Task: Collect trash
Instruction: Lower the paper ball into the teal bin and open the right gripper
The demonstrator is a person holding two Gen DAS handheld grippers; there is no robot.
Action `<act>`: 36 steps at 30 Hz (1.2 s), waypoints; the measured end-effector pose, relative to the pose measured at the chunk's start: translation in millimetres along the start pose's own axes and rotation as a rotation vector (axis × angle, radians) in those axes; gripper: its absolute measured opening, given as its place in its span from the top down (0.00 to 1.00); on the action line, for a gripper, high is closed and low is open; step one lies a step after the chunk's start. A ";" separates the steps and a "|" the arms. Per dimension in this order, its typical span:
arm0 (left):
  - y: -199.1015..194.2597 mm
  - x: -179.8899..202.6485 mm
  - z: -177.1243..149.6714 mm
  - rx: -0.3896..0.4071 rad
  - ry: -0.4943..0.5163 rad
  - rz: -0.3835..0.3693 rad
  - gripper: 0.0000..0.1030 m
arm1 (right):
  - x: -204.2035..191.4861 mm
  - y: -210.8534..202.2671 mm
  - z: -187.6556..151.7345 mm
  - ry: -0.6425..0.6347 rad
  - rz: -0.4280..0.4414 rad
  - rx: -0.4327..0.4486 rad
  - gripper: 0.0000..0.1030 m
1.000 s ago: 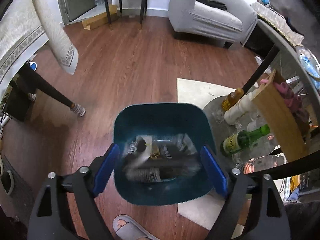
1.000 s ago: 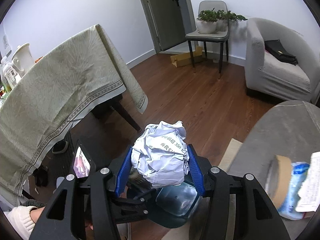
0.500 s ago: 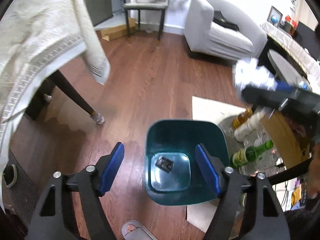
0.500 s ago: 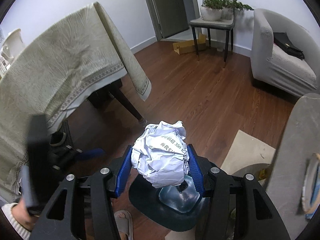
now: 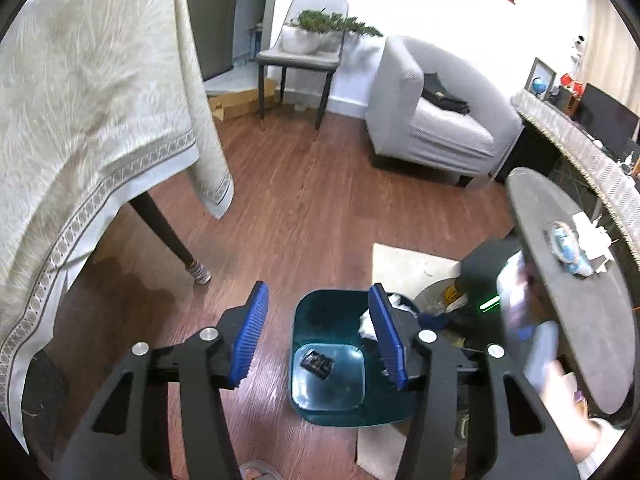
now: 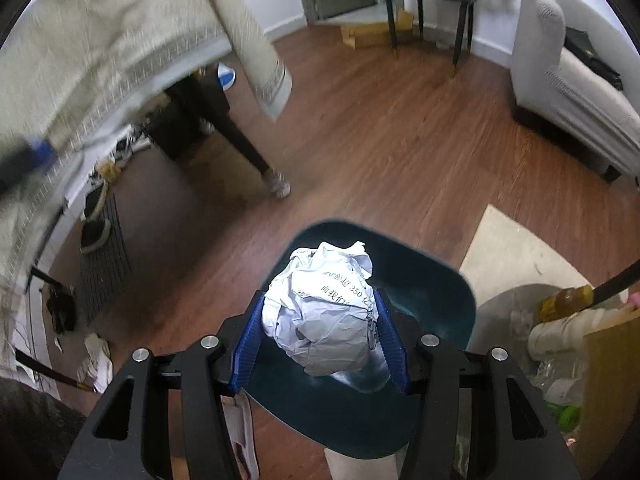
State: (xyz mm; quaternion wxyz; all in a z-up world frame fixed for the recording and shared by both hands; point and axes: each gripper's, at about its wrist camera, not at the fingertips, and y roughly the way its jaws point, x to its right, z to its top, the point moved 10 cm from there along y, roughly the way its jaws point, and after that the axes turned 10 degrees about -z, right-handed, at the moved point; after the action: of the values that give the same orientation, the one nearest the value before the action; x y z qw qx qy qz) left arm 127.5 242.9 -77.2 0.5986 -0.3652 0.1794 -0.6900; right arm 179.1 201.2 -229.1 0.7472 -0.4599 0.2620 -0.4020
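Note:
A teal trash bin (image 5: 332, 400) stands on the wooden floor, with a small dark item (image 5: 317, 362) lying at its bottom. My left gripper (image 5: 318, 296) hangs above the bin's left side; its jaws are closing with nothing between them. In the right wrist view my right gripper (image 6: 320, 344) is shut on a crumpled white paper ball (image 6: 324, 312) with printed text. It holds the ball just over the mouth of the bin (image 6: 436, 304). From the left wrist view the right gripper and its paper (image 5: 510, 292) are a blur at the right.
A table draped in a pale cloth (image 5: 92, 128) with a dark leg (image 5: 172, 240) stands to the left. A round grey table (image 5: 560, 280) is at the right, with bottles (image 6: 564, 304) and a rug (image 6: 516, 252) under it. An armchair (image 5: 432, 120) and a chair (image 5: 300, 60) are farther off.
My left gripper has risen away from the bin and its jaws have narrowed. My right gripper has come down with the paper ball until it is over the bin's mouth.

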 end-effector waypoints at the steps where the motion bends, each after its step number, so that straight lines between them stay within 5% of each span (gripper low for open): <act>1: -1.8 4.4 2.2 0.008 0.003 -0.010 0.47 | -2.1 7.6 -5.7 -0.014 -0.007 -0.015 0.47; 7: -16.6 23.0 16.2 0.051 0.026 -0.039 0.47 | -4.1 32.0 -28.8 -0.043 -0.031 -0.080 0.46; 13: -27.2 37.3 23.5 0.084 0.043 -0.066 0.47 | -2.6 34.2 -41.0 -0.059 -0.049 -0.099 0.27; 18: -32.9 48.5 30.7 0.105 0.063 -0.067 0.47 | -4.5 24.8 -43.2 -0.072 -0.034 -0.091 0.27; 29: -63.8 71.8 60.3 0.196 0.088 -0.077 0.38 | -35.3 -83.1 -1.9 -0.125 0.092 0.138 0.27; 36: -78.2 82.6 74.6 0.247 0.088 -0.074 0.33 | -4.3 -152.7 22.6 -0.075 0.082 0.282 0.27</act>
State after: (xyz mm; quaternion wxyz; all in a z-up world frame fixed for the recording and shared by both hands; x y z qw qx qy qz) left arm 125.4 195.1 50.2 0.6048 -0.2645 0.1053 -0.7438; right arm 139.1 176.8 -82.0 0.8294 -0.3541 0.1936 -0.3862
